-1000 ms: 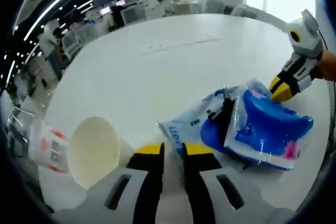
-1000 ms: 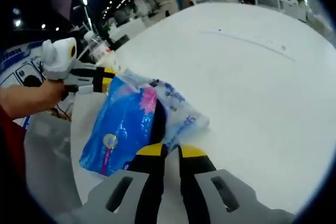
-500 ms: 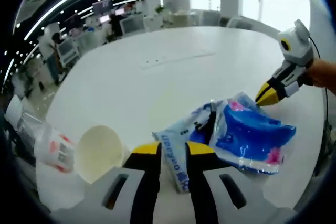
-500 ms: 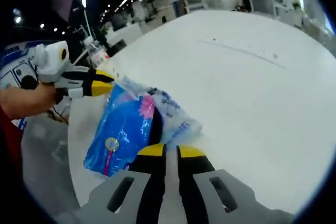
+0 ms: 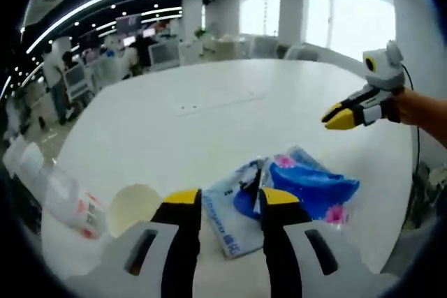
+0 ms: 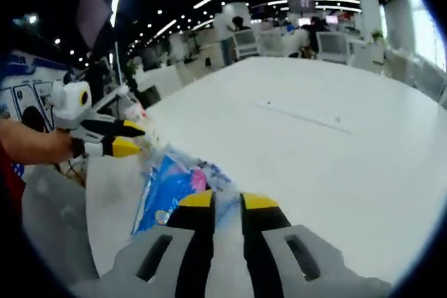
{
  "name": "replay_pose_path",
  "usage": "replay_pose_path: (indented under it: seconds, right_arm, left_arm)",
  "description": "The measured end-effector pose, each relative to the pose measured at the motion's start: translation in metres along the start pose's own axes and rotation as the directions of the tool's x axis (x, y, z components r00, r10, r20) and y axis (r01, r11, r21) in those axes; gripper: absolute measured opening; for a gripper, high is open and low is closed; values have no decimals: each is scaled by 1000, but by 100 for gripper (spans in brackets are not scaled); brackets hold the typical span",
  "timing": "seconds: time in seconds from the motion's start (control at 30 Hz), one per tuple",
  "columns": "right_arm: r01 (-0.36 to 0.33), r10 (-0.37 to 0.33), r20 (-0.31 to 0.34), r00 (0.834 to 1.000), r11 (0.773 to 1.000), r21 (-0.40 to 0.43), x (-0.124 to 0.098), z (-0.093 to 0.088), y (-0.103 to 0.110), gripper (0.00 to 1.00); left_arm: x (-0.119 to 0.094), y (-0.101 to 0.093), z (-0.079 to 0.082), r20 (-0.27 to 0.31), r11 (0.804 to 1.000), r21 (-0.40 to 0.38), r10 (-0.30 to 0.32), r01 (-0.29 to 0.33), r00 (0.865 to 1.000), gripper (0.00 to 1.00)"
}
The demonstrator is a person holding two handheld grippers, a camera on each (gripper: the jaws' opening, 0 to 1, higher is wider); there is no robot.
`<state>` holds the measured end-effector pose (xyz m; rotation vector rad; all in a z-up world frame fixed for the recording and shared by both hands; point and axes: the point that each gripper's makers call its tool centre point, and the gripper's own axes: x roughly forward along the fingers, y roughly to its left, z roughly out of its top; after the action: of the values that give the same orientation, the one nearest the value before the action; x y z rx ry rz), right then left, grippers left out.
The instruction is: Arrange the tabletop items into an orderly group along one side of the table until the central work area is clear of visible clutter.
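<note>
Both grippers have drawn back and up from the packets since a second ago; the right gripper [image 5: 334,118], earlier touching the blue packet's far end, now hangs well clear above the table in the left gripper view.

Left gripper [image 5: 225,199]: yellow-tipped jaws parted, nothing between them, poised over the near edge of the packets. In the right gripper view it [image 6: 136,139] appears at left, held by a hand, jaws apart, tips near the packets' far end.

Right gripper [image 6: 226,202]: jaws with a narrow gap, empty, above the packets.

Blue packet [image 5: 314,197]: glossy plastic pack with pink marks, lying flat, contents not legible.

Pale blue printed packet [image 5: 229,213]: lies just beside and partly under the blue packet; both [image 6: 171,188] sit near the table edge.

Paper cup [image 5: 133,207]: white, on its side, mouth toward the camera, interior empty.

Clear plastic bottle [image 5: 52,190]: lying beside the cup at the table edge, red-and-white label; contents cannot be told.

White round table [image 5: 209,113]: wide bare surface beyond the items.
</note>
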<state>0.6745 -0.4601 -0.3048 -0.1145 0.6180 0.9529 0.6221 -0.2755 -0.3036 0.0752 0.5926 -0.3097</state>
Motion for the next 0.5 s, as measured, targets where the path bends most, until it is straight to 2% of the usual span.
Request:
replay_pose_path:
  seconds: [0.1,0.23,0.33,0.5]
  right_arm:
    - [-20,20,9,1000,1000,5,-5,-2,7,36]
    - [-31,31,5,1000,1000,-6,-11,-7,14,49]
    - [-38,38,9,999,999,-11,-16,-8,22,64]
    - [-39,39,5,999,998,-55,-28,-9,36,68]
  left_arm:
    - [-4,-6,2,15,999,-8,-40,41,999,40]
    - [-6,-12,1,21,997,-4,-79,79,997,47]
    - [-9,-25,2,46,986,-30,-160,161,986,59]
    - [-17,-36,-4,54,970,-48,-237,240,970,76]
